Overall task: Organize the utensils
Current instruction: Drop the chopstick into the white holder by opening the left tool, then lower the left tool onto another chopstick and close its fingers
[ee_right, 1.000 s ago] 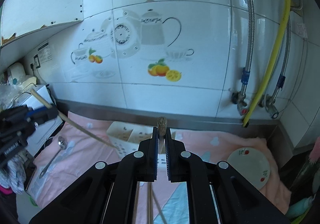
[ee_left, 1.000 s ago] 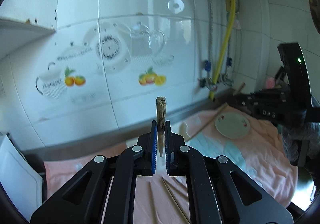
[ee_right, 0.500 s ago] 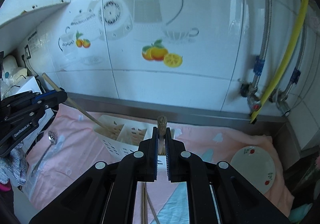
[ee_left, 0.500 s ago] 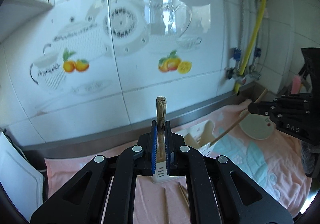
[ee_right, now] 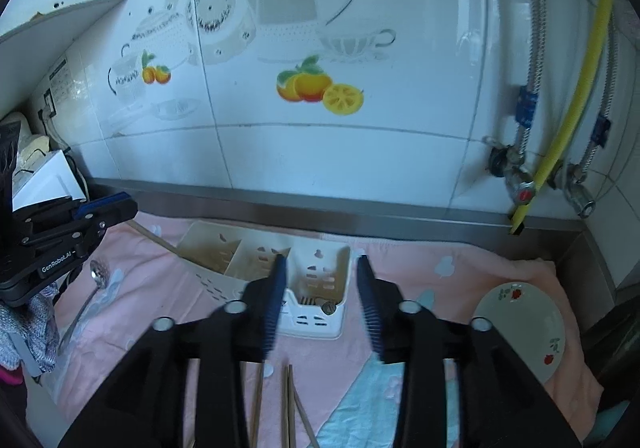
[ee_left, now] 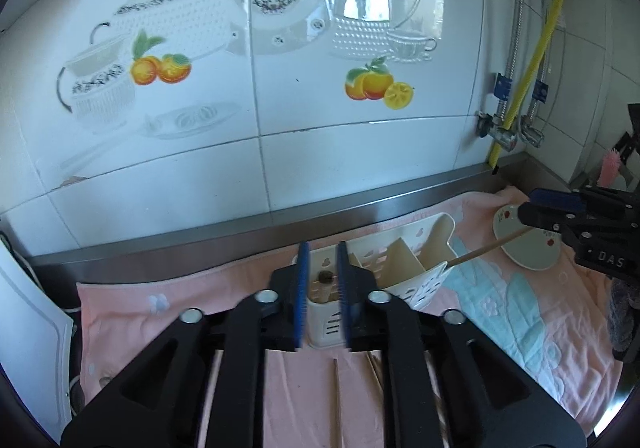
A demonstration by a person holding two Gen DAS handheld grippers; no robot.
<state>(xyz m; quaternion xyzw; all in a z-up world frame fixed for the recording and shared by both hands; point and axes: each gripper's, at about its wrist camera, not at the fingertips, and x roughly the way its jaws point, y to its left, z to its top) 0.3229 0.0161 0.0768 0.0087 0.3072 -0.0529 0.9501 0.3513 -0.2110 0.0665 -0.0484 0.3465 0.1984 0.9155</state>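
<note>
While letting go over the white caddy [ee_left: 402,268], parting the jaws of both claws at once.

Left claw [ee_left: 322,288]: released, pads clear of the chopstick [ee_left: 325,277], seen end-on between them and standing in the caddy's end compartment.

Right claw [ee_right: 322,300]: likewise released and widening, with a second chopstick [ee_right: 329,307] low between the jaws, untouched, its head against the near wall of the other end compartment. From the left wrist, shows as a slanted stick running from the right claw down to the caddy rim.

Reads as the drop step of a sorting cycle, judged well short of finished:
- loose chopsticks [ee_right: 286,400] flat on the pink towel [ee_right: 460,288] covering the counter, just short of the caddy
- spoon [ee_right: 98,272] on the towel to the left
- small plate [ee_right: 520,328] to the right

Next move, as a judgement: lift both claws clear without snagging the leaning sticks or tipping the caddy. Then come down on the thin loose sticks, one per claw, pinching near the thick end.
</note>
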